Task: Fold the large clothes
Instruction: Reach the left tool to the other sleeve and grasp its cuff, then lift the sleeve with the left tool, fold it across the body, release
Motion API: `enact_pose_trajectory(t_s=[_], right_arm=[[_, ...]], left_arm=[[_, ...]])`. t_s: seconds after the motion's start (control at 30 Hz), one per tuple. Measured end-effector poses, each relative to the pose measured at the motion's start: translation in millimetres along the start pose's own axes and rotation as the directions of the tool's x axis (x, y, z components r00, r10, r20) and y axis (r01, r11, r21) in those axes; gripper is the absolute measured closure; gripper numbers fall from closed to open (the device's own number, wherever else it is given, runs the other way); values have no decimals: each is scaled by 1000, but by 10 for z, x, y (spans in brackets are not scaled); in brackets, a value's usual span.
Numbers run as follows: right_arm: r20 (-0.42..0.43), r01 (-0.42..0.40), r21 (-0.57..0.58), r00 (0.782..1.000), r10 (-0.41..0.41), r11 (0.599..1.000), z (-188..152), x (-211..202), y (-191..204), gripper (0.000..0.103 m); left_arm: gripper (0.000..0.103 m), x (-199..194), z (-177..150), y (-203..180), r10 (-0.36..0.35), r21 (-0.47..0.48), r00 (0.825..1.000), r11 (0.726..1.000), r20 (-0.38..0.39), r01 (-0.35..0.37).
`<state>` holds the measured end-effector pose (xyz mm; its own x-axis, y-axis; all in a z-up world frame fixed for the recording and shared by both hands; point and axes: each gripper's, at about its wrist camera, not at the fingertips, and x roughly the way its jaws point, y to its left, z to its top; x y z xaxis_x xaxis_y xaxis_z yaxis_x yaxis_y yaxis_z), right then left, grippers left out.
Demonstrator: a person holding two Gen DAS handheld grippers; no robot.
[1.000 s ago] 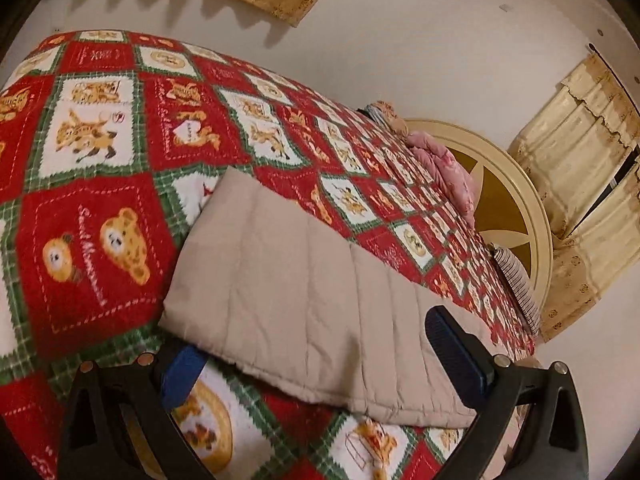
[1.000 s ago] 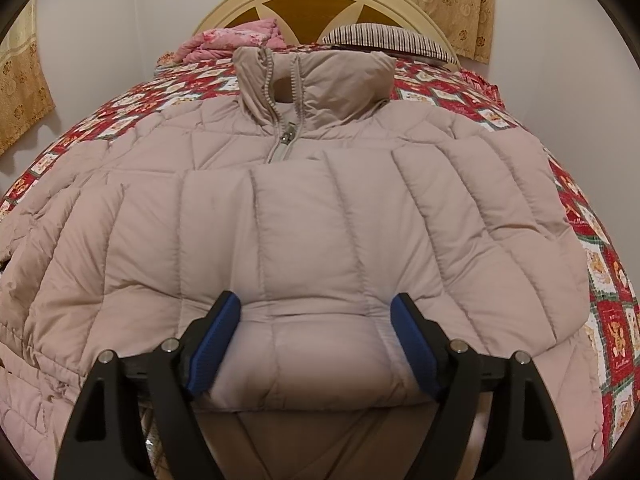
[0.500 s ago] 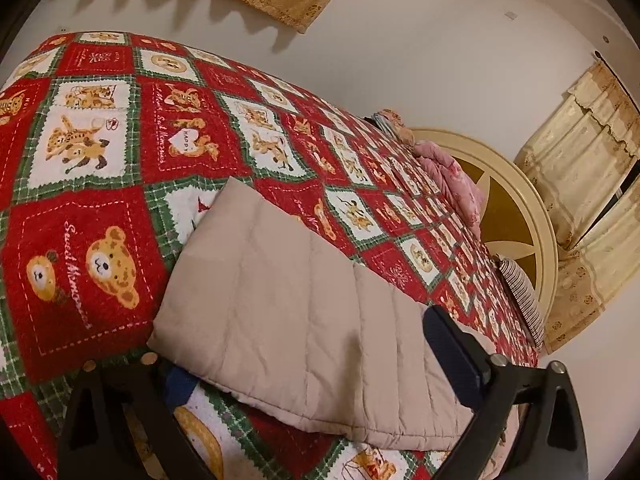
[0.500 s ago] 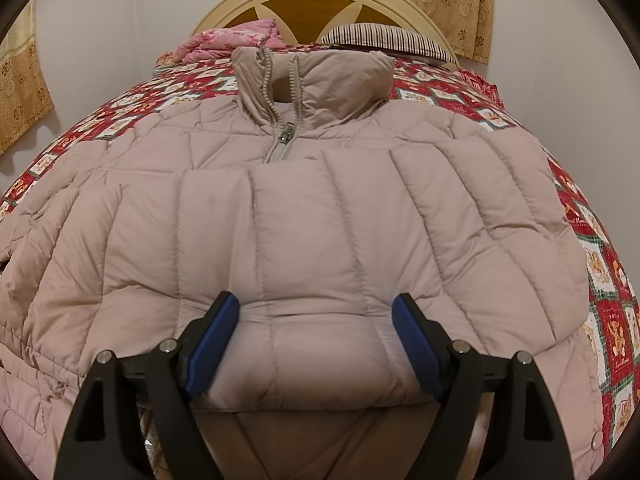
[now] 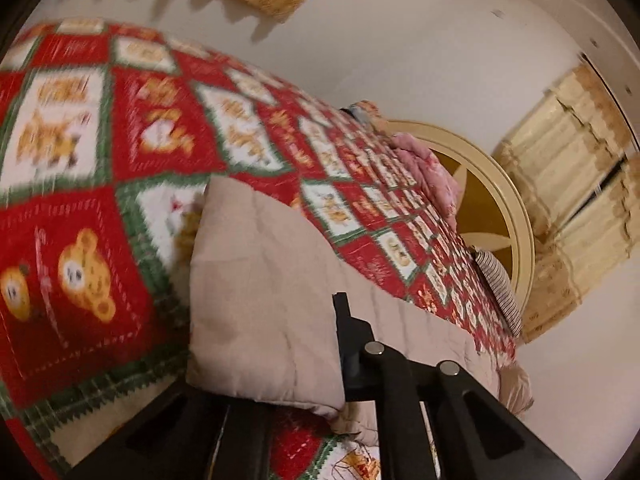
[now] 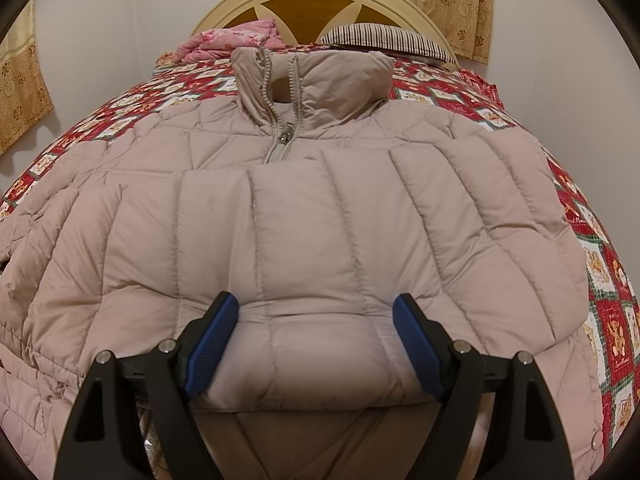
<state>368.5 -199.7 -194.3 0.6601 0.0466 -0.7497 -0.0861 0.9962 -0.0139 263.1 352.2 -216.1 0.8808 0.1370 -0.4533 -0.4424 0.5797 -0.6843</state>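
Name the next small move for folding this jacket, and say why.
Probably lift the sleeve and carry it over the jacket body: the left hand-held gripper has shut on its edge, while the body lies flat on the quilt.

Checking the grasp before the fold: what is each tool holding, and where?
Left tool: shut on the beige quilted puffer jacket's sleeve end. Right tool: its pads straddle the folded sleeve; a grip cannot be told.
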Motion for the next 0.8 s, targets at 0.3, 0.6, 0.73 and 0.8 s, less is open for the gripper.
enact_pose_trajectory(t_s=[0.3, 0.6, 0.73, 0.8], right_arm=[[1, 0, 2, 1000, 0, 1000, 1, 0, 0, 20], [6, -10, 14, 1000, 9, 1000, 9, -1, -10, 19], [14, -21, 26, 1000, 20, 999, 0, -15, -27, 19], [17, -26, 33, 1000, 25, 999, -2, -22, -34, 19]], left_arm=[[99, -232, 207, -684, -101, 176, 993, 980, 54, 90], [99, -457, 226, -1815, -260, 379, 965, 898, 44, 225], [99, -509, 168, -2266, -332, 415, 943, 859, 3, 301], [99, -512, 98, -2517, -367, 435, 930, 833, -31, 343]])
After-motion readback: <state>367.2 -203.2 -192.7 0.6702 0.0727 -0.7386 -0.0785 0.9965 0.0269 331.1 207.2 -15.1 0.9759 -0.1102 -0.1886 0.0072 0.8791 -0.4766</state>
